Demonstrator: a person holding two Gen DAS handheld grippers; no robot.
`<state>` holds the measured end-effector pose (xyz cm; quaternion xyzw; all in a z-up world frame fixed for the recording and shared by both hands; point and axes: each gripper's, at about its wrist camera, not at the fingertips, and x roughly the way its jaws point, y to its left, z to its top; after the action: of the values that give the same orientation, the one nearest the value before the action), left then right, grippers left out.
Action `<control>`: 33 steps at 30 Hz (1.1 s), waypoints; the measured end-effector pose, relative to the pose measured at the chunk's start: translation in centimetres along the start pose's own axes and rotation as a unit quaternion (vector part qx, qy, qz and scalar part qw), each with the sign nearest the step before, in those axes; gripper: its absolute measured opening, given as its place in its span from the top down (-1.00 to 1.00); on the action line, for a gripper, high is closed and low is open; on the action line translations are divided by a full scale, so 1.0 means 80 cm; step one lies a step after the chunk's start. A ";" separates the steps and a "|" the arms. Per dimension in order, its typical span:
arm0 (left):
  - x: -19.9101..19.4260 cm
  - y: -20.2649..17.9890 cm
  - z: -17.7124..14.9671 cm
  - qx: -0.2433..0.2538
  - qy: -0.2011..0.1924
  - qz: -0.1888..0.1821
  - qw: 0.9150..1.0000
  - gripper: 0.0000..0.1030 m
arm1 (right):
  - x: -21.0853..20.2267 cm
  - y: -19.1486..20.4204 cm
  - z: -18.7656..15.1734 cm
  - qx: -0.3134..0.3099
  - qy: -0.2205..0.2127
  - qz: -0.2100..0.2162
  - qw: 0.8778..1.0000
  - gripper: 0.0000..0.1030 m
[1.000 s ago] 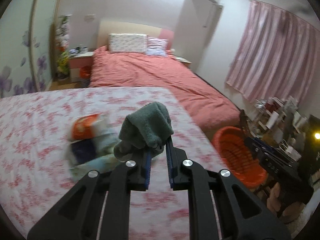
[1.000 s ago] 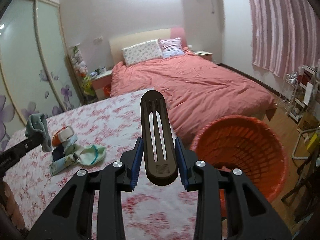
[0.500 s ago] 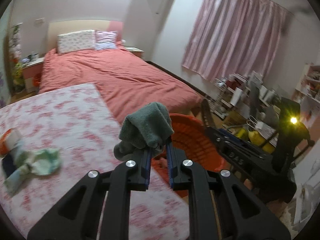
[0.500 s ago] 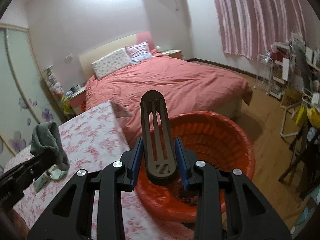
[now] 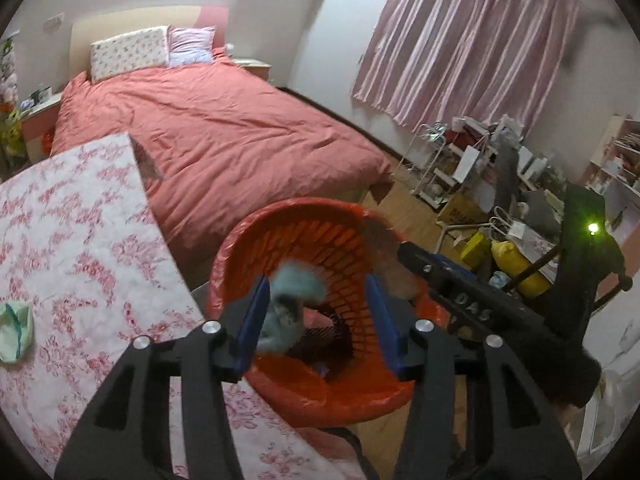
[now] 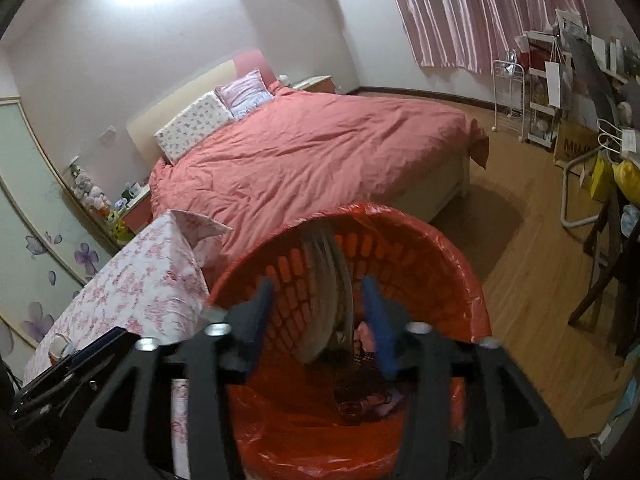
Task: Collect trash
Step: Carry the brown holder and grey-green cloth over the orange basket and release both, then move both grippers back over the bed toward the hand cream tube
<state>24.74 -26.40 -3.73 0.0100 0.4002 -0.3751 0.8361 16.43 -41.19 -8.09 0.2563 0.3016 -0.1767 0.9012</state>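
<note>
Both tongs over orange basket (image 5: 280, 240), just beside floral surface (image 5: 80, 260). Left tongs (image 5: 316, 320) just opened, pads apart, blurred green sock (image 5: 292, 300) loose between, above basket. Right tongs (image 6: 318, 320) just opened too, blurred grey slotted piece (image 6: 328, 280) free between pads.

Orange slatted basket (image 5: 320, 236), lined with orange plastic bag, stands on floor just right of floral surface. Blurred grey-green sock (image 5: 294, 292) inside its mouth. Blurred dark slotted strip (image 6: 328, 292) tilted within it. Pale green sock (image 5: 14, 332) lies on surface, far left.
</note>
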 end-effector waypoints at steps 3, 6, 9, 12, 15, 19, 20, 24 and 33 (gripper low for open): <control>0.000 0.016 -0.007 -0.003 0.005 0.021 1.000 -0.09 | -0.003 -0.002 -0.007 -0.004 0.002 -0.007 1.000 -0.09; -0.007 0.033 -0.014 -0.009 0.009 0.042 0.999 -0.15 | -0.007 -0.001 -0.010 -0.004 0.007 -0.012 1.000 -0.09; -0.021 0.054 -0.025 -0.009 0.008 0.070 0.997 -0.25 | -0.014 0.004 -0.013 -0.010 0.007 -0.015 1.000 -0.09; -0.041 0.079 -0.038 -0.013 0.006 0.102 0.995 -0.31 | -0.014 0.009 -0.014 -0.021 0.007 -0.018 1.000 -0.09; -0.064 0.113 -0.052 -0.032 0.007 0.125 0.992 -0.32 | -0.017 0.028 -0.022 -0.040 0.010 -0.022 0.999 -0.09; -0.098 0.166 -0.072 -0.052 0.005 0.171 0.984 -0.37 | -0.019 0.055 -0.035 -0.063 0.018 -0.015 0.998 -0.09; -0.107 0.178 -0.077 -0.056 0.003 0.183 0.982 -0.37 | -0.019 0.062 -0.038 -0.069 0.021 -0.012 0.997 -0.09; -0.147 0.239 -0.102 -0.080 -0.001 0.239 0.968 -0.40 | -0.018 0.092 -0.056 -0.097 0.034 0.000 0.995 -0.11; -0.223 0.375 -0.142 -0.182 0.000 0.328 0.927 -0.40 | -0.013 0.154 -0.092 -0.141 0.063 0.026 0.988 -0.12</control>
<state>29.19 9.82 -7.85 -0.0117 0.4358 -0.0006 0.9000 18.14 -26.87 -8.10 0.1445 0.3734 -0.0926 0.9116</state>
